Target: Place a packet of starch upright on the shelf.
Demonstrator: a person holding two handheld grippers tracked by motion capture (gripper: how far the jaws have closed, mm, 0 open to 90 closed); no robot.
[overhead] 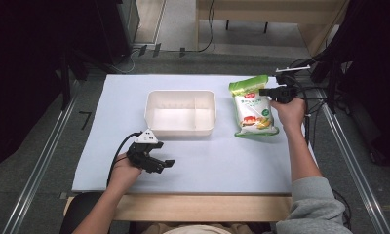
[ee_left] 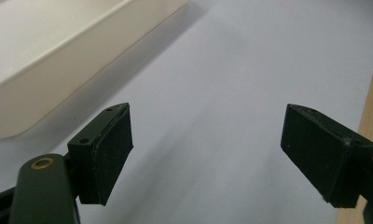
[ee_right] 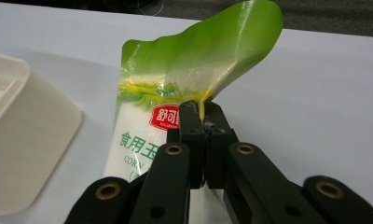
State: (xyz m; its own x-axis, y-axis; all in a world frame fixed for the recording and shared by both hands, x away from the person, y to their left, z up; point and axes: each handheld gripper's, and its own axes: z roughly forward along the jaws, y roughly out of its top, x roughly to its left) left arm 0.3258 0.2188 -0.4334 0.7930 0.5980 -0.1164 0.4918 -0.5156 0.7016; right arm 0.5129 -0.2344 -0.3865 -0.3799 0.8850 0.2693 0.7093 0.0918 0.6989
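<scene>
The corn starch bag (ee_right: 142, 140) lay on the white table (overhead: 222, 161), just right of the cream bin (overhead: 180, 113), and was pinched at its green top edge by the closed right gripper (ee_right: 204, 122). Held by so thin a strip, the bag could have slipped or torn as weight was taken. The right forearm was stretched forward. The left gripper (ee_left: 205, 154) rested wide apart and empty near the bin.
</scene>
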